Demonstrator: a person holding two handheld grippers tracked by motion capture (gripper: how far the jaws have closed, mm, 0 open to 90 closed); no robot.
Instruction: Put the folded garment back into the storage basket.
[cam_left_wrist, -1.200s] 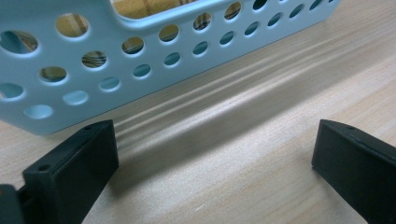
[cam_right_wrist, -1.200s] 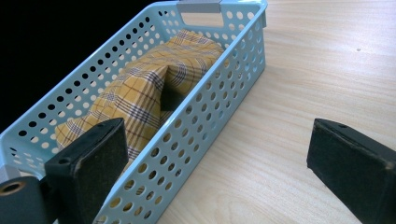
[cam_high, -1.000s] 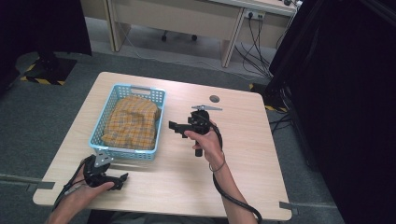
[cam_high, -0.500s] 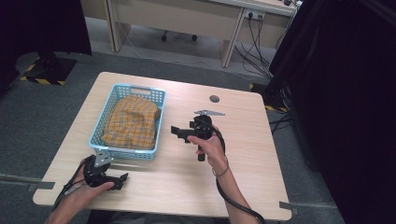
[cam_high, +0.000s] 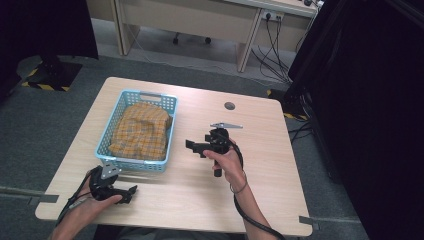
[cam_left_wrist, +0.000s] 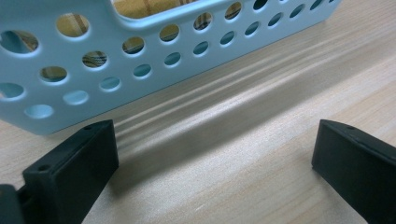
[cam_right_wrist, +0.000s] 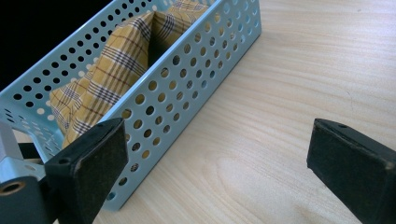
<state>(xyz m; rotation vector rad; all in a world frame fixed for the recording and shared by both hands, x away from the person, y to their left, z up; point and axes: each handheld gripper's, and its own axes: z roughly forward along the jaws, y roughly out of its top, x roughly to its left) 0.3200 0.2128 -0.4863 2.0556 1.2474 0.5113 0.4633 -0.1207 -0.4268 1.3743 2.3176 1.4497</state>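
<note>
A light wooden table (cam_high: 260, 195) with rounded corners stands on grey carpet. A pale blue perforated plastic basket (cam_high: 167, 127) sits on its left half. A small round grommet (cam_high: 229, 105) is set near the far edge.

The right gripper (cam_high: 192, 145) was drawn back toward the near edge of the table (cam_high: 280, 200) and slightly right, away from the basket (cam_high: 170, 131). Its jaws stood wide apart, empty, and pointed left at the basket's right wall.
</note>
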